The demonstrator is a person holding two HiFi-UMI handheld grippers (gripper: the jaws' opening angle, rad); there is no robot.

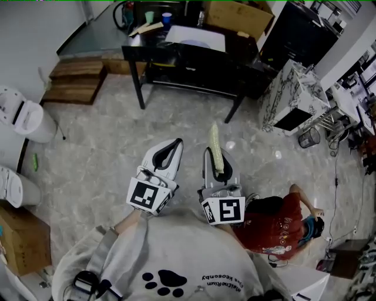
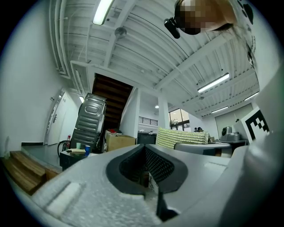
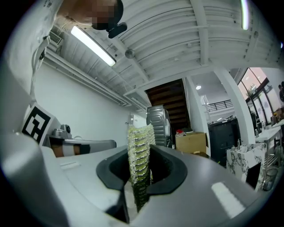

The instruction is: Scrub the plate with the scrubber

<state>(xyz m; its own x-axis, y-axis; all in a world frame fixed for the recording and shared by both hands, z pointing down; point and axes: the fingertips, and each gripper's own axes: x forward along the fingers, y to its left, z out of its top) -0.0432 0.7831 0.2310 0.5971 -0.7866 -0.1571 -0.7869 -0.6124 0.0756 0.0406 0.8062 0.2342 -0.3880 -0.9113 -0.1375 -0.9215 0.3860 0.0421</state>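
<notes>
Right gripper (image 1: 216,160) is squeezing the yellow-green scrubber (image 3: 140,148) between its two jaws. The scrubber is standing on its thin edge and is sticking out past the jaw tips. Left gripper (image 1: 174,145) is pinching shut with nothing inside it. Both grippers are being held side by side, close together, out in front of the person's grey sweater (image 1: 158,258). They are pointing across the room at a black table (image 1: 176,59), which is well apart from them. A flat white thing (image 1: 197,37) is lying on that table, but it is too small to tell if it is the plate. A green cup (image 1: 150,16) and a blue cup (image 1: 167,17) are standing near it. Grey marble floor (image 1: 111,147) is showing under the grippers. Another person in a red shirt (image 1: 273,226) is sitting on the floor just beside the right gripper. Wooden steps (image 1: 73,79) are sitting off to the left.
</notes>
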